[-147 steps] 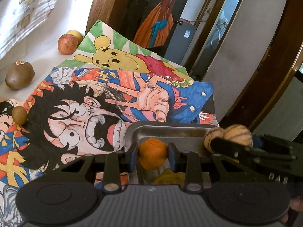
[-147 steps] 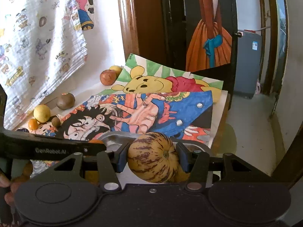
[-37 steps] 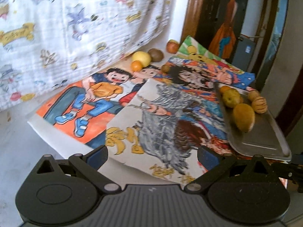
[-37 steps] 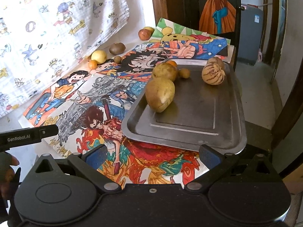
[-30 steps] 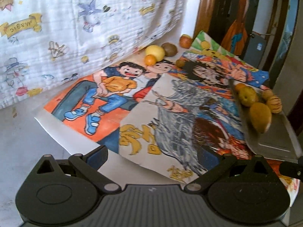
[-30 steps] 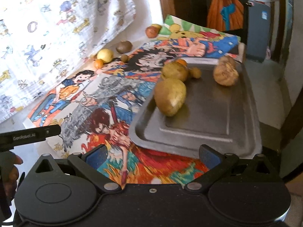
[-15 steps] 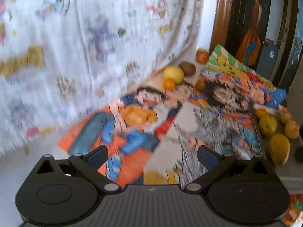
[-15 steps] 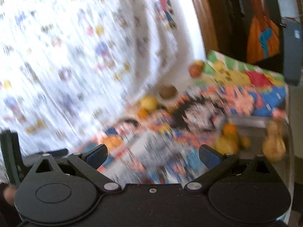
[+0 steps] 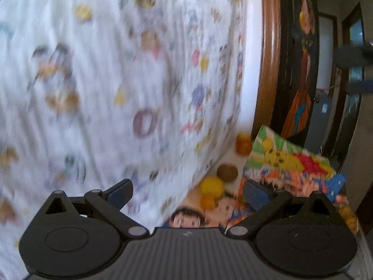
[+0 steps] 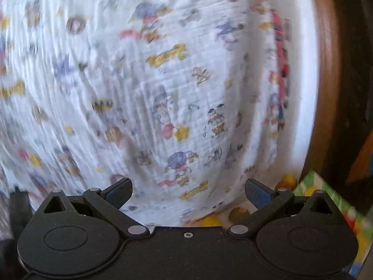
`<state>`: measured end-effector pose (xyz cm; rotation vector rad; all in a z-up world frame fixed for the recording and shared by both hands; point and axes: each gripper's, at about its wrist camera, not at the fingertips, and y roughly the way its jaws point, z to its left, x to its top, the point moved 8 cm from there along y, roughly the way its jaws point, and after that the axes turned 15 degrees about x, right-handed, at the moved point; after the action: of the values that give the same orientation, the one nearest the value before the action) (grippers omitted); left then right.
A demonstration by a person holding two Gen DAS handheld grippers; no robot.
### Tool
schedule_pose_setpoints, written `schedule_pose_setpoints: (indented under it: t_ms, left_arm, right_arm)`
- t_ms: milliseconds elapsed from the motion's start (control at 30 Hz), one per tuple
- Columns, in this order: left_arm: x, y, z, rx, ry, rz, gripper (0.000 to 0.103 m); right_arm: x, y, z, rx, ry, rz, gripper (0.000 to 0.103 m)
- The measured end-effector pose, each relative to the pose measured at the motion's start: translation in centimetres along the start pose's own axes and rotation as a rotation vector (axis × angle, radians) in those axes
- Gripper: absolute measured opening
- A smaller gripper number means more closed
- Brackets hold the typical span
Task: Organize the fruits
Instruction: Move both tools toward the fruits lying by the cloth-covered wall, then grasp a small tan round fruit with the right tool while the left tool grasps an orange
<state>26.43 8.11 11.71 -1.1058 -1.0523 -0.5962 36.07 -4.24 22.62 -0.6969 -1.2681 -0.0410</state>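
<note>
The printed white cloth (image 9: 130,74) hangs close ahead of both grippers and fills most of the way forward. The left gripper (image 9: 187,192) stands wide open with nothing between its fingers; so does the right gripper (image 10: 188,191). Low to the right, a strip of table stays open beside the cloth's lower edge, but loose fruit sits there: a yellow fruit (image 9: 211,185), a brown one (image 9: 227,172), and a small orange one (image 9: 207,201). The wooden door frame (image 9: 268,53) closes off the far right.
</note>
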Motion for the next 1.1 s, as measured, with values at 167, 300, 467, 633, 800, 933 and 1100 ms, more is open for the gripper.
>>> schedule_pose_setpoints:
  t_ms: [167,300,467,633,800,933,1100]
  left_arm:
    - [0.1,1.2,-1.7,-0.042,0.035,-0.037,0.103]
    - [-1.9,3.5,-3.3,-0.069,0.086,-0.007,0.103]
    - [-4.4,7.0,-5.1,-0.077,0.143,0.046,0.103]
    - [-6.0,10.1,-6.3,-0.103,0.153,0.071,0.103]
    - [-7.6,13.3,-7.2,-0.109,0.183,0.097,0.103]
    - [-8.6,15.5,-7.8,-0.099,0.209,0.116,0.103]
    - [-9.1,17.2,-8.6,-0.117,0.224,0.129,0.102]
  right_arm:
    - [-2.8,3.6,-4.1,-0.069,-0.108,0.103,0.103]
    - [-5.0,6.7,-8.2,-0.08,-0.076,0.188,0.103]
    - [-8.1,10.0,-11.2,-0.041,-0.104,0.275,0.102]
    - [-12.6,13.5,-13.0,0.015,-0.194,0.429,0.102]
    - [-16.4,15.7,-13.9,0.038,-0.301,0.531,0.102]
    - [-18.0,17.0,-14.2,0.074,-0.341,0.56,0.098]
    - [-19.3,18.7,-14.8,0.099,-0.327,0.578,0.087]
